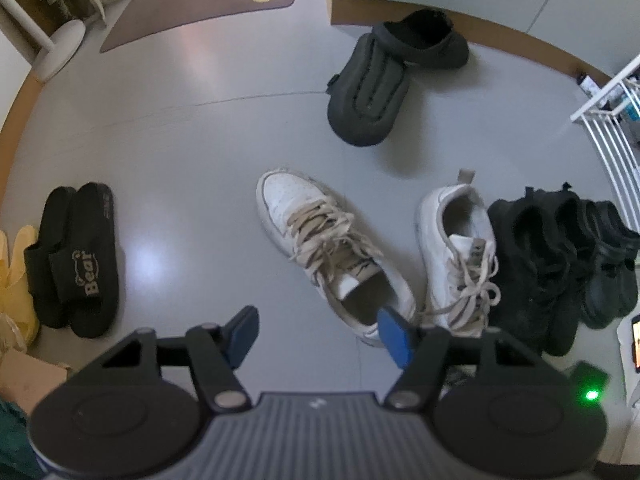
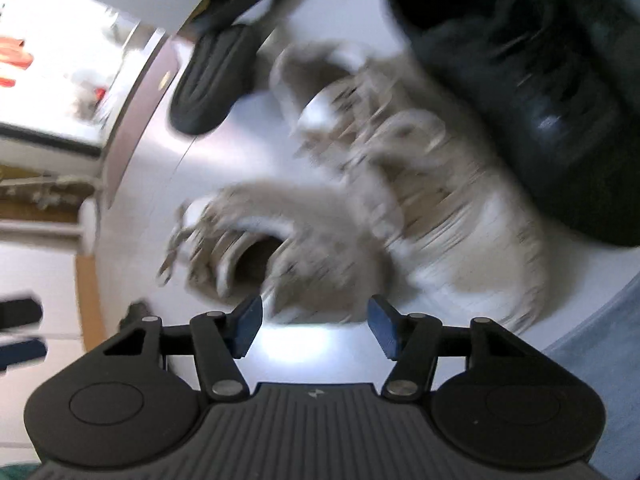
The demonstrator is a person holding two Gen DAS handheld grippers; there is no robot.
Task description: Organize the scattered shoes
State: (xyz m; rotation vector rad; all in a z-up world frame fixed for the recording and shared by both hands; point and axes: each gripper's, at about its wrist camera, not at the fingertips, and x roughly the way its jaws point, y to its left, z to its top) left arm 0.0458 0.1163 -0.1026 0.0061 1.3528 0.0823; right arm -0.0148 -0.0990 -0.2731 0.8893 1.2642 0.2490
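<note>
2 white sneakers (image 1: pixel 332 248), 2 slides (image 1: pixel 76 260).

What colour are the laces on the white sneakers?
Beige, a dull tan, on both white sneakers. They show best in the left wrist view.

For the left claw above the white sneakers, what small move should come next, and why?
Probably lower the left claw a little onto the heel rim of the white lace-up sneaker lying apart from its mate. The claw is open and empty, and one blue pad already hangs over that heel opening.
</note>
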